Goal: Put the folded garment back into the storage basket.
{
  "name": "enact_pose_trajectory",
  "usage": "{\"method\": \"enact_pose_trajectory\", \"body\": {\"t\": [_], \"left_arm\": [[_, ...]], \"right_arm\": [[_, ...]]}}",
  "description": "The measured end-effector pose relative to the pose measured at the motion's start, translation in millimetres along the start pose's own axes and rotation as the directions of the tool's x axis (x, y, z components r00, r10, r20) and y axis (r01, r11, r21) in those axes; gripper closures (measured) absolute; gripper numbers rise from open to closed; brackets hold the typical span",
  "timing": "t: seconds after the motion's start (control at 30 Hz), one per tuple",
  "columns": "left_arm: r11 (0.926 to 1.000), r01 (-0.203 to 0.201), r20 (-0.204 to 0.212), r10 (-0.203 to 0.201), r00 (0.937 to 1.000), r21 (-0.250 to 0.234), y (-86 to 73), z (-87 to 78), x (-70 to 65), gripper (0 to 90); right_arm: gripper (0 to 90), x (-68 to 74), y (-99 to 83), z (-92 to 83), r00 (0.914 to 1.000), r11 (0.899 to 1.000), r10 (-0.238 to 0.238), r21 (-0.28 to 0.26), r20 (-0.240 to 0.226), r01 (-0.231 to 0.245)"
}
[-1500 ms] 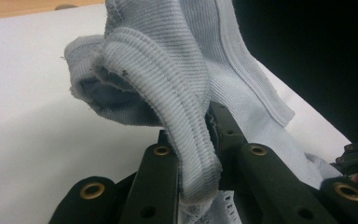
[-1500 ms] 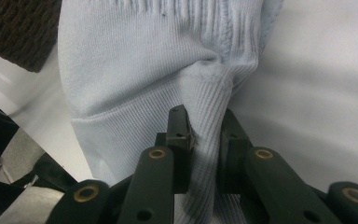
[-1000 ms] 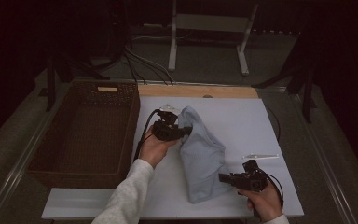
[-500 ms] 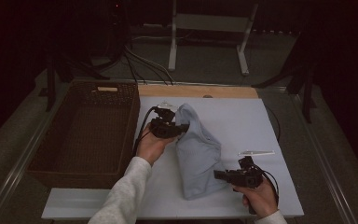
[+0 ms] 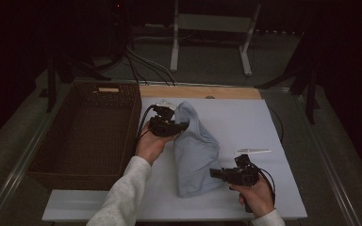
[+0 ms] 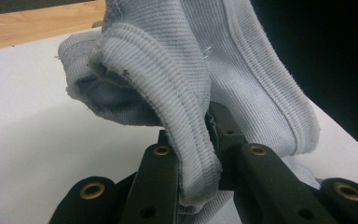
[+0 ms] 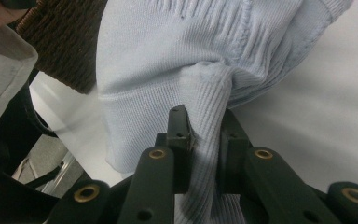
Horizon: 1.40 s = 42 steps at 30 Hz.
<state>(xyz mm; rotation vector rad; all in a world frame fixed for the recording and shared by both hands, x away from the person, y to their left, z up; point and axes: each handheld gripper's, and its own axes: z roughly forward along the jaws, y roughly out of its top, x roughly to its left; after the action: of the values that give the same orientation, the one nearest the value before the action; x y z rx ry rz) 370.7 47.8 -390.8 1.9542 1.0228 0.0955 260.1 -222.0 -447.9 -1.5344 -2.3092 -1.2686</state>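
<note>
A pale blue knitted garment (image 5: 195, 150) lies folded lengthwise on the white table top (image 5: 235, 122). My left gripper (image 5: 183, 125) is shut on its ribbed edge (image 6: 186, 140) at the far end, lifting that end off the table. My right gripper (image 5: 215, 173) is shut on a pinch of the same cloth (image 7: 205, 140) at the near end. In the right gripper view the fabric (image 7: 177, 56) spreads away from the jaws toward the basket.
A dark wicker basket (image 5: 85, 132) stands left of the white top. A small clear flat object (image 5: 253, 151) lies on the table right of the garment. A wooden strip (image 5: 202, 91) runs along the far edge. A white sleeve (image 5: 122, 197) reaches in from below.
The right gripper has drifted a little left and toward the near edge with the cloth's lower end. The left gripper has stayed where it was.
</note>
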Motion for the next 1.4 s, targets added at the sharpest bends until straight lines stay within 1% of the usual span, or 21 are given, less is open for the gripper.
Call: {"method": "enact_pose_trajectory", "body": {"t": [0.33,0.43,0.6,1.0,1.1,1.3,1.4], "left_arm": [[1.0000,0.003,-0.006,-0.003,1.0000,-0.007,1.2,-5.7,2.9,82.7],[0.9998,0.012,-0.005,-0.012,0.9999,-0.015,1.6,-6.6,3.3,82.7],[0.9999,0.006,-0.011,-0.006,0.9999,-0.014,2.6,-9.1,3.8,82.7],[0.9996,0.009,-0.028,-0.009,0.9996,-0.026,6.8,-19.3,8.2,82.8],[0.9993,0.012,-0.034,-0.013,0.9993,-0.034,9.4,-23.5,10.1,82.7],[0.9996,0.007,-0.045,-0.008,0.9989,-0.029,13.5,-29.1,14.3,82.8],[0.9995,0.010,-0.044,-0.011,0.9990,-0.029,15.8,-32.5,17.4,82.7]], "right_arm": [[79.4,5.8,6.3,5.7,1.0000,1.000,-0.006,0.000,-0.003,0.006],[79.4,7.6,8.7,6.9,0.9999,1.000,-0.012,-0.003,-0.006,0.012],[79.4,10.1,12.6,9.8,0.9999,1.000,-0.011,-0.007,-0.012,0.011],[79.4,16.1,20.8,15.1,0.9996,1.000,-0.011,-0.009,-0.028,0.011],[79.4,19.1,24.5,17.1,0.9993,1.000,-0.014,-0.014,-0.036,0.014],[79.4,24.8,29.7,21.5,0.9986,1.000,-0.024,-0.020,-0.047,0.023],[79.4,28.0,32.8,23.6,0.9984,0.999,-0.026,-0.023,-0.051,0.024]]}}
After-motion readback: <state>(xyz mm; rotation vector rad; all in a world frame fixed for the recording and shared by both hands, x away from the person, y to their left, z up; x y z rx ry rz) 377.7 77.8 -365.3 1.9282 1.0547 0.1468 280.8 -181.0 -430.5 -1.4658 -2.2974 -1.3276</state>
